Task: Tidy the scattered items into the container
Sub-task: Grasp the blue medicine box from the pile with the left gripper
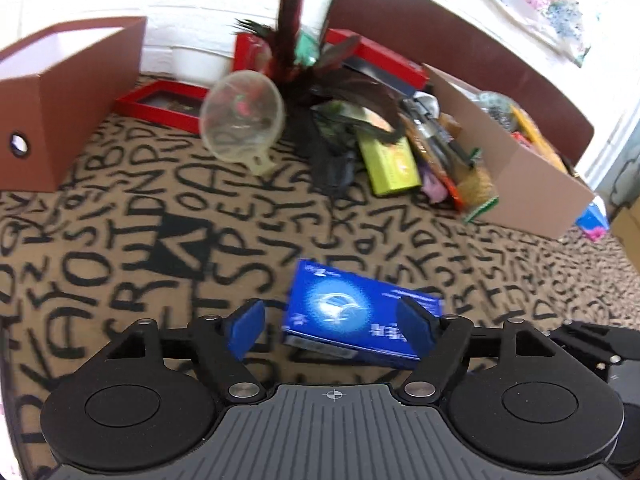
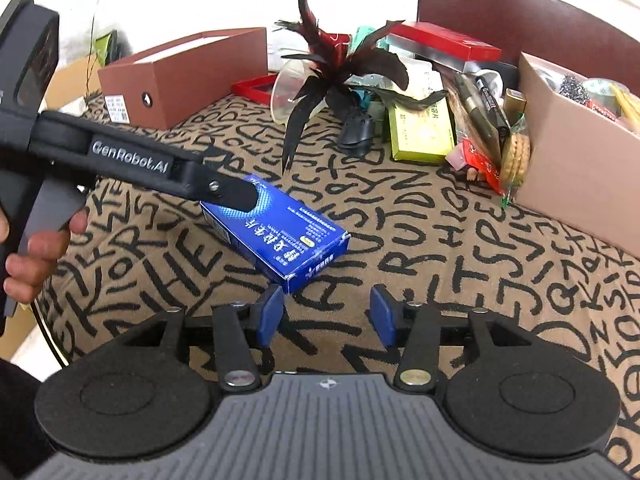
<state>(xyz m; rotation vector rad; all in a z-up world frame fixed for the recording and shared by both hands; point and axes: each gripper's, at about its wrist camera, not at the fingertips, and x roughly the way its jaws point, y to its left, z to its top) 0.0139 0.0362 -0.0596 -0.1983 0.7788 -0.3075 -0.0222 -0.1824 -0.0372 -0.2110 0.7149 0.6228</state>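
Note:
A blue rectangular box (image 1: 352, 312) lies flat on the letter-patterned cloth (image 1: 120, 272). My left gripper (image 1: 331, 326) is open and straddles it; the right pad overlaps the box's edge and the left pad stands clear of it. In the right wrist view the same blue box (image 2: 280, 232) lies under the left gripper's finger (image 2: 234, 196). My right gripper (image 2: 326, 314) is open just short of the box's near corner, with nothing between its pads. An open brown shoebox (image 1: 60, 120) (image 2: 180, 76) stands at the back left.
A heap at the back holds a dark feather toy (image 2: 336, 68), a clear plastic bowl (image 1: 240, 116), a green box (image 2: 420, 128), red frames (image 1: 160, 100) and pens. A full cardboard box (image 2: 580, 160) stands at the right. A hand (image 2: 36, 252) grips the left tool.

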